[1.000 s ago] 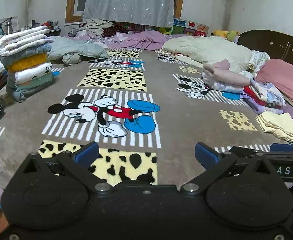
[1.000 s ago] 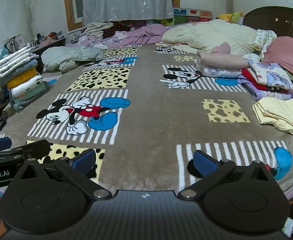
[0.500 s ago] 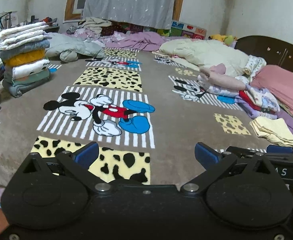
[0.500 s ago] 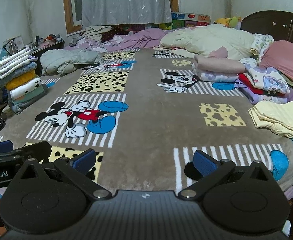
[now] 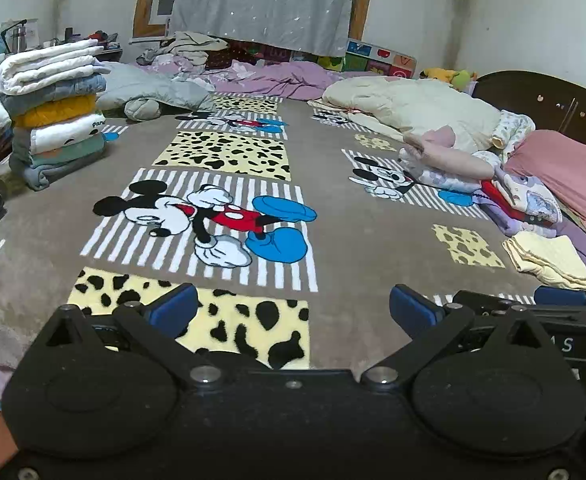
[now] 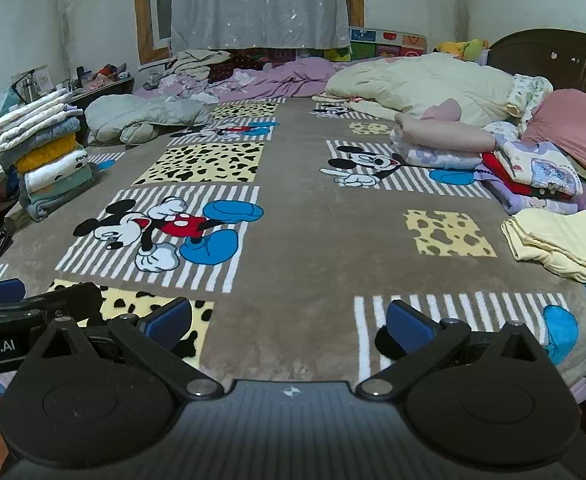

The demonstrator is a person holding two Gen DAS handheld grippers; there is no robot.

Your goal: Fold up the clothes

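Left gripper (image 5: 293, 308) and right gripper (image 6: 289, 320): jaws wide, empty, above the cartoon-mouse blanket (image 6: 305, 240); folded yellow garment (image 6: 561, 240), possibly a towel, lies right.

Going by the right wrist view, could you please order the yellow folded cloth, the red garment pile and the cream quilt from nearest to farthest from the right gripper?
From the right gripper:
1. Yellow folded cloth, right edge.
2. Red garment pile, right, behind it.
3. Cream quilt, far right, by the headboard.
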